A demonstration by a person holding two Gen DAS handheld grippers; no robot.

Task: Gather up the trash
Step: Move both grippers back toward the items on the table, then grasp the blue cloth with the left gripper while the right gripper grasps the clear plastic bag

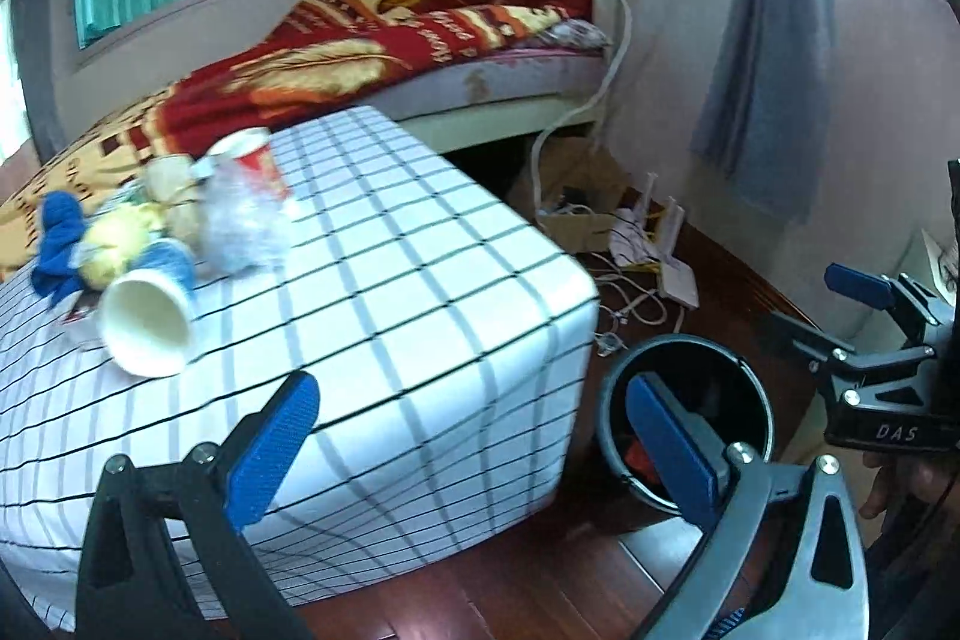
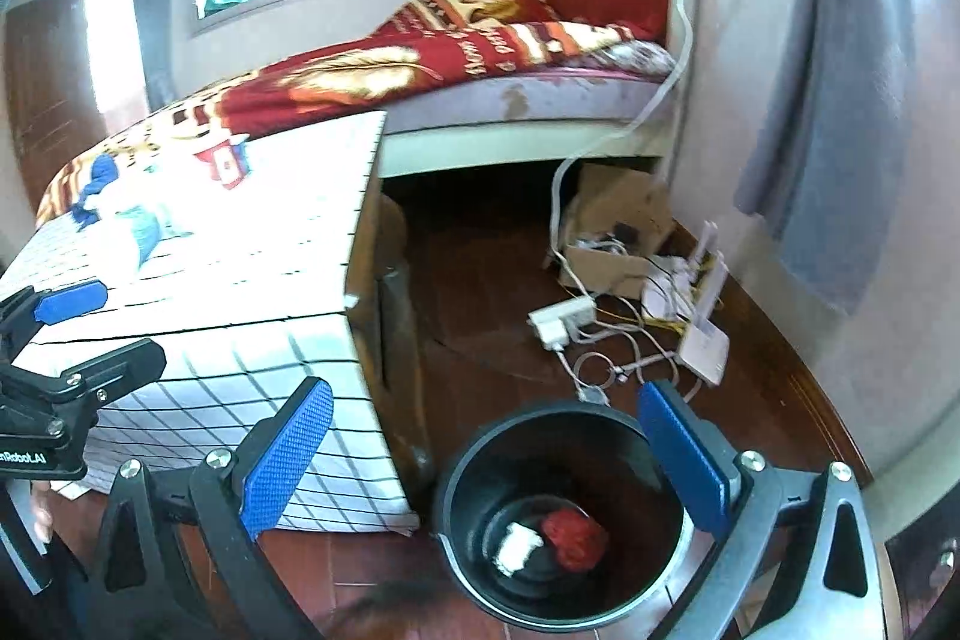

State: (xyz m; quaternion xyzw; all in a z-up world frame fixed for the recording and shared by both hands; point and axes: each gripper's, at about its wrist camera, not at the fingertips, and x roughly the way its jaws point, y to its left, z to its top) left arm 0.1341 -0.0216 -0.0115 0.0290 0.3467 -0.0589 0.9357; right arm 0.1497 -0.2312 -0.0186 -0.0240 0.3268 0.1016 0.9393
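Trash (image 1: 180,232) is lying heaped on the checked table (image 1: 390,280), so the left gripper (image 1: 474,448) is facing it, jaws spread, holding nothing. The right gripper (image 2: 486,466), also gaping and holding nothing, is hanging over the black bin (image 2: 468,460), probably ready for drops.

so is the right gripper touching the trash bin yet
Apart. The right wrist view shows the right gripper open and empty, hovering above the black bin.

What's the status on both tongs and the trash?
Left tongs open, empty. Right tongs open over bin. Bin holds red wad, white scrap. Cups remain on table.
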